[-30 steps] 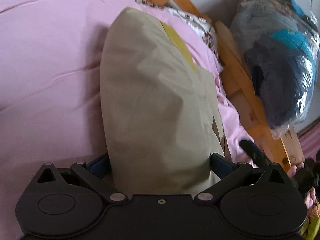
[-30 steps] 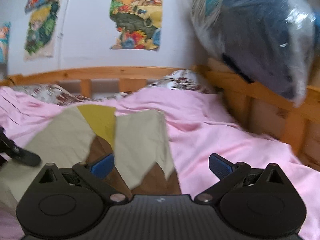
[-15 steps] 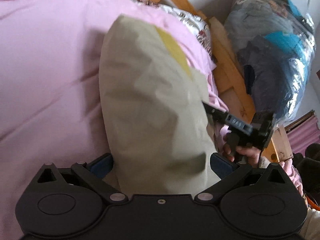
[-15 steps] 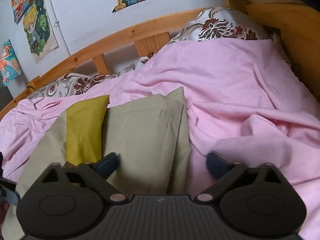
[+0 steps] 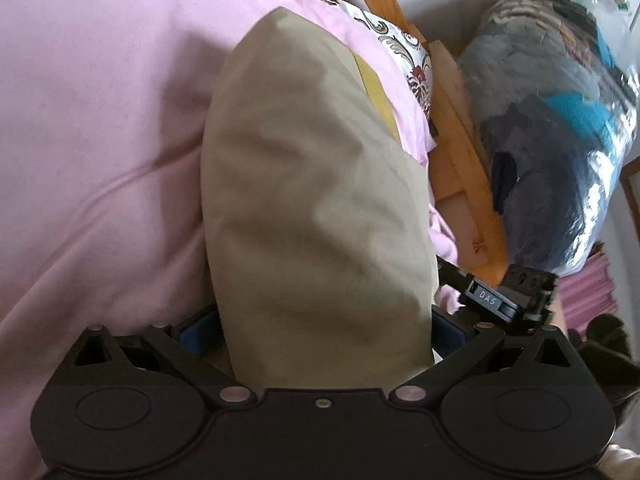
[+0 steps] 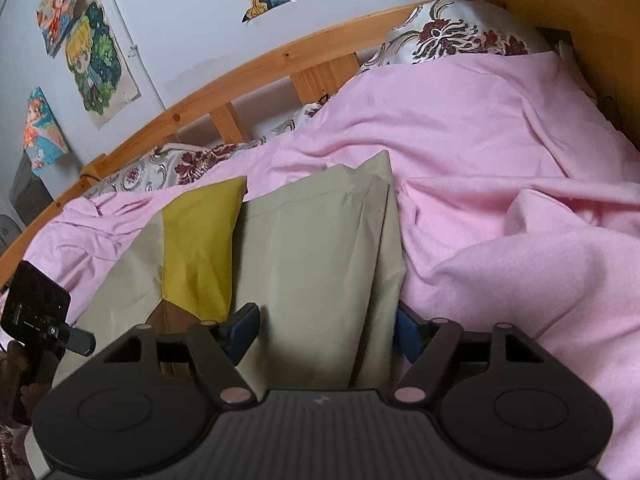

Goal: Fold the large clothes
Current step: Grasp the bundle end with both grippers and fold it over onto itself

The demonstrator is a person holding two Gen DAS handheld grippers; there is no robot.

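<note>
The blue-padded fingers (image 6: 242, 330) of the right gripper (image 6: 326, 334) stand either side of a fold of the large khaki cotton garment with a mustard-yellow panel (image 6: 312, 264); its jaws have just been closing, and the left pad sits against the fold's edge while the right pad is mostly hidden behind the cloth, so whether they already pinch it I cannot tell. In the left wrist view the left gripper (image 5: 320, 330) has its blue pads (image 5: 196, 330) spread wide, with a thick bulge of the same khaki garment (image 5: 316, 200) filling the gap between them — the cloth hides the inner faces, so a true squeeze cannot be confirmed. The garment lies on the rumpled pink bedsheet (image 6: 500, 168) of a wooden-framed bed (image 6: 248, 68), folded into long lengthwise layers with stitched hems, the yellow panel showing beside the khaki. A floral pillow (image 6: 448, 36) sits at the headboard, and a clear plastic bag stuffed with dark clothes (image 5: 560, 140) rests beyond the bed rail. Compared with a second ago, the right gripper has swung from facing the wall posters to looking down on the fold, and it now shows close beside the left gripper (image 5: 504, 300) — earlier only its tip was visible there.
</note>
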